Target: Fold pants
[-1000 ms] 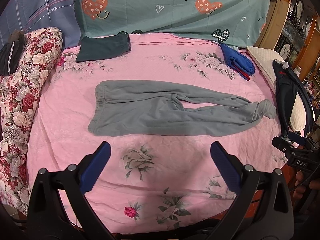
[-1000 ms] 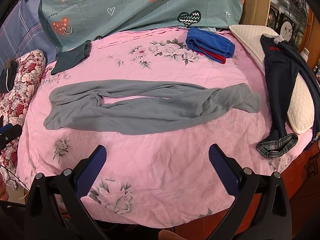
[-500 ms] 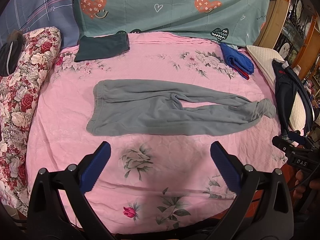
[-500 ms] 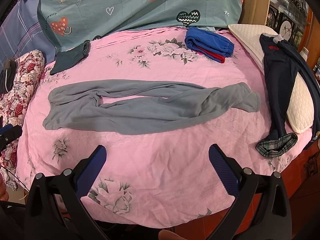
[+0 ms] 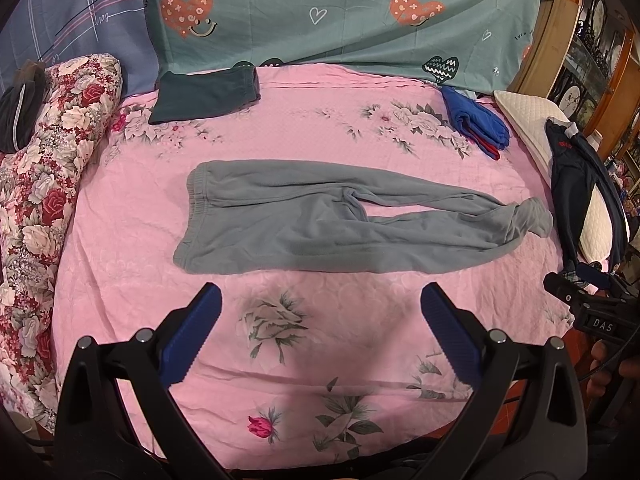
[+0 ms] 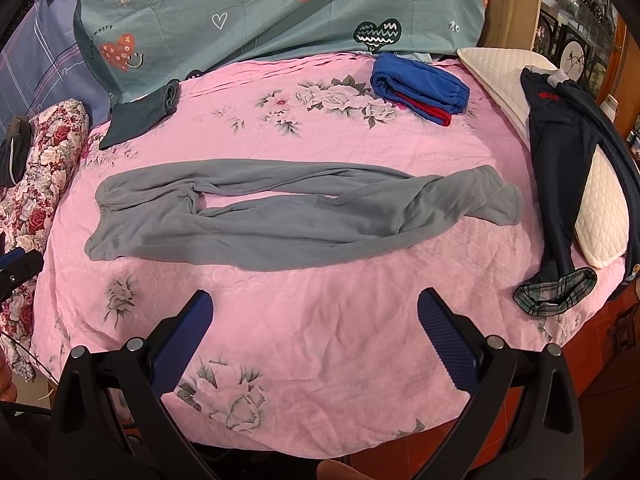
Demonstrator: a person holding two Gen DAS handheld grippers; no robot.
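Grey pants lie flat across the pink floral bed, waistband to the left, both legs running right, cuffs bunched together at the right end. They also show in the right wrist view. My left gripper is open and empty, hovering over the bed just short of the pants' near edge. My right gripper is open and empty, also just short of the near leg. The right gripper's body shows at the right edge of the left wrist view.
Folded dark teal garment at the back left. Folded blue-and-red garment at the back right. Navy pants draped over a white pillow at right. Floral pillow at left. Teal heart-print bedding behind.
Both grippers have drifted slightly; the pants sit a touch higher and further left in both views. Nothing was taken hold of. The pants lie as before.
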